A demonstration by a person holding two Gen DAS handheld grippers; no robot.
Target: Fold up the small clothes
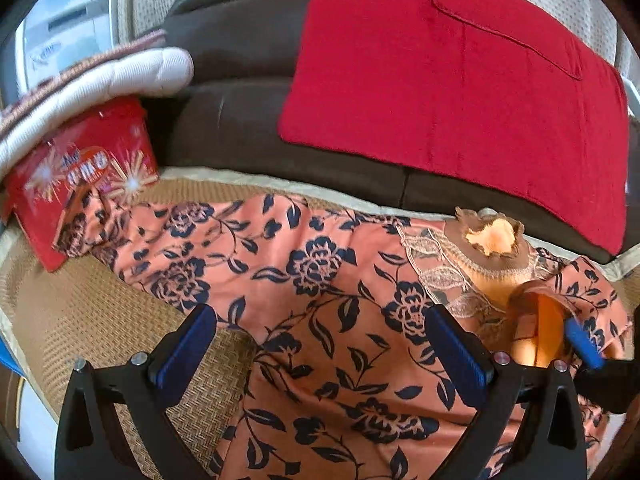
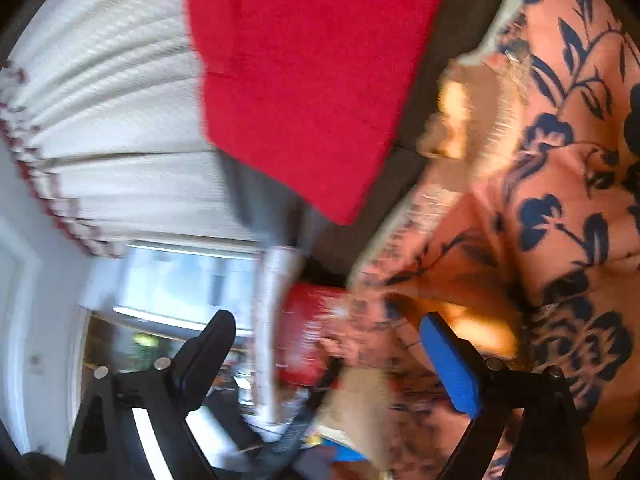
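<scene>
Matt floral cloth garment (image 1: 320,280) lies on rough woven mat (image 1: 80,312); glossy red bag (image 1: 80,168).

- A red box (image 1: 80,176) is sitting at the left of the left wrist frame, showing printed lettering too blurred to read.
- Nothing else is showing text.

A woven straw mat (image 1: 92,320) with a pale cloth border carries the orange floral garment (image 1: 320,280) spread across it, a small orange knitted garment (image 1: 492,256) on that, and a red box (image 1: 80,176) at its left edge.
</scene>
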